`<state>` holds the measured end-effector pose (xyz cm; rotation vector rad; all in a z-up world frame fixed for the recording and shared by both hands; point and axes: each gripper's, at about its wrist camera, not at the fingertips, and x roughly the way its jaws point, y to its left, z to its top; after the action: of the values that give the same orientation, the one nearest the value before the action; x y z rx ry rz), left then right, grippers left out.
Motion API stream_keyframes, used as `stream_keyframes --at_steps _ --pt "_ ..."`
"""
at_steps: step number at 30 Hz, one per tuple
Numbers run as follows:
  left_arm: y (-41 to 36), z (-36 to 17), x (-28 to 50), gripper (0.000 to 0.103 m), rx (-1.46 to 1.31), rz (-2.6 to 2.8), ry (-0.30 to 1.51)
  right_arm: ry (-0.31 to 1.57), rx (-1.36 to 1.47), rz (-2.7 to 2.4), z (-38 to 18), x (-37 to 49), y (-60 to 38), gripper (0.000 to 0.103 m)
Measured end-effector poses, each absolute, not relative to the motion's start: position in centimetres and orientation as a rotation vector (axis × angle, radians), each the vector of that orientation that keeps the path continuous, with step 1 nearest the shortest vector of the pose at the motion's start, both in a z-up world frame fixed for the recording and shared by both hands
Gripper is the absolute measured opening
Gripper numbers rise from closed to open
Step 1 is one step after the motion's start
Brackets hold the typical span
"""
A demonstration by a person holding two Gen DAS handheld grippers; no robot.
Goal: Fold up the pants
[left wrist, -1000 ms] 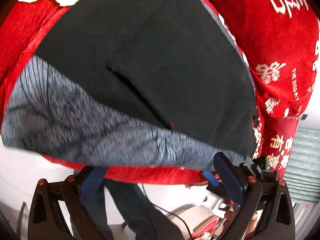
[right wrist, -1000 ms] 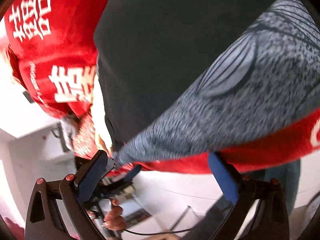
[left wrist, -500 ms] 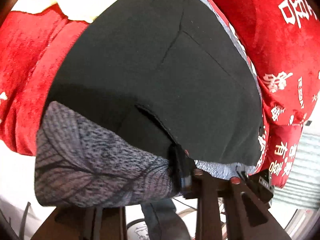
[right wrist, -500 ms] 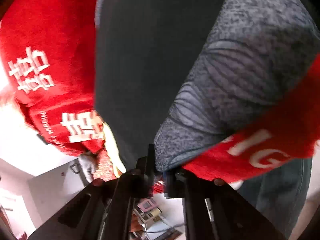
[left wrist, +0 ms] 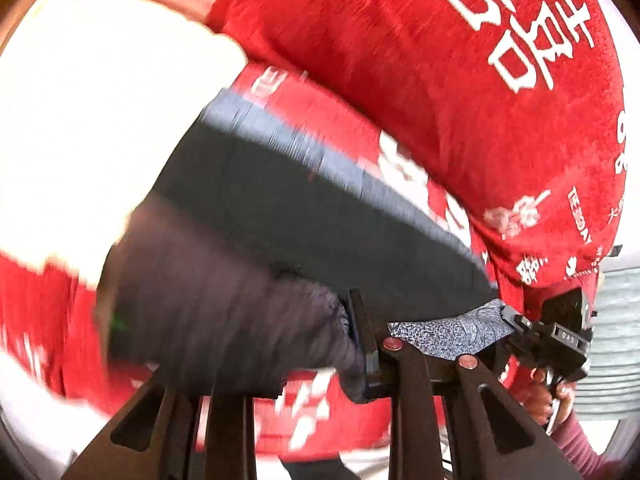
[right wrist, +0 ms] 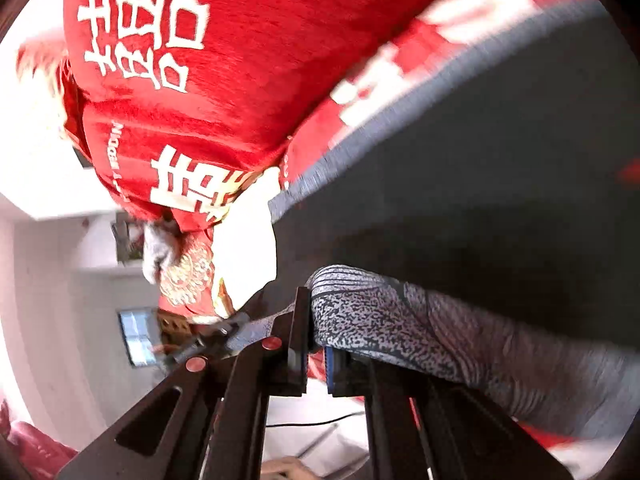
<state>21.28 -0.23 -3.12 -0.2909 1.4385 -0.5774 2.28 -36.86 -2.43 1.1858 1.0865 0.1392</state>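
Both claws are clamped on the patterned grey waistband of the black pants (left wrist: pixel 320 220). The left claw (left wrist: pixel 370 344) pinches one corner at 6 o'clock in its view; the right claw (right wrist: pixel 316 354) pinches the other likewise. The garment lies over a red blanket (left wrist: pixel 460 80), its near edge raised. Judgement: carry both corners level and in step, keeping the band taut, towards 12 o'clock.

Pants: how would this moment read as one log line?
left gripper: shut on pants | right gripper: shut on pants | red blanket underneath
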Motion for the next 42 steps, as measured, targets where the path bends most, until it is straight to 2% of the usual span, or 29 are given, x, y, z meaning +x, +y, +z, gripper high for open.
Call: stream_keyframes --at_steps 5,11,13,14,15,16,17,21,23,26,28,32,35,37,42 --pt "-4.4 -6.6 28.8 0.026 -0.247 -0.504 1.405 1.200 1.082 0.150 -6.1 11.5 -40.0 0.006" --pt "-6.9 -10.9 32.3 0.030 -0.199 -0.354 1.421 1.278 1.070 0.073 -12.1 15.4 -42.0 0.011" --pt "-6.5 -10.1 31.9 0.040 -0.204 -0.332 1.394 1.307 1.069 0.050 -13.4 15.8 -41.8 0.011" --pt "-6.1 -9.3 31.6 0.059 -0.190 -0.319 1.371 1.311 1.088 0.038 -13.6 15.8 -41.9 0.012" --pt "-5.6 -8.4 31.3 0.075 -0.175 -0.307 1.346 1.311 1.094 0.040 -13.3 15.7 -41.8 0.018" --pt "-5.0 -7.2 30.9 0.077 -0.172 -0.311 1.318 1.309 1.087 0.059 -12.7 15.7 -41.6 0.027" --pt "-4.8 -6.4 30.4 0.077 -0.176 -0.329 1.311 1.303 1.066 0.089 -11.7 15.6 -41.2 0.030" --pt "-5.6 -6.2 28.8 0.077 -0.053 -0.344 1.346 1.285 0.896 0.211 -7.7 14.8 -39.3 0.031" --pt "-7.1 -7.7 28.0 0.081 0.025 -0.342 1.376 1.310 0.835 0.212 -7.7 15.2 -38.4 0.030" --pt "-9.7 -11.0 26.5 0.081 0.126 -0.289 1.425 1.351 0.806 0.126 -10.1 16.3 -38.6 0.030" --pt "-10.4 -10.8 25.3 0.081 0.193 -0.268 1.383 1.357 0.745 0.018 -11.0 16.4 -39.9 0.028" --pt "-11.4 -9.5 23.7 0.081 0.213 -0.317 1.415 1.251 0.854 0.020 -8.9 13.5 -43.4 0.028" --pt "-13.2 -7.5 21.6 0.081 0.277 -0.401 1.409 1.214 0.858 -0.014 -6.1 8.2 -46.5 0.033" --pt "-14.8 -6.2 19.5 0.081 0.312 -0.492 1.411 1.207 0.885 -0.066 -5.2 4.5 -48.2 0.042" --pt "-22.1 -4.8 13.4 0.081 0.353 -0.784 1.448 1.219 1.050 -0.244 -5.4 -8.8 -51.9 0.043"
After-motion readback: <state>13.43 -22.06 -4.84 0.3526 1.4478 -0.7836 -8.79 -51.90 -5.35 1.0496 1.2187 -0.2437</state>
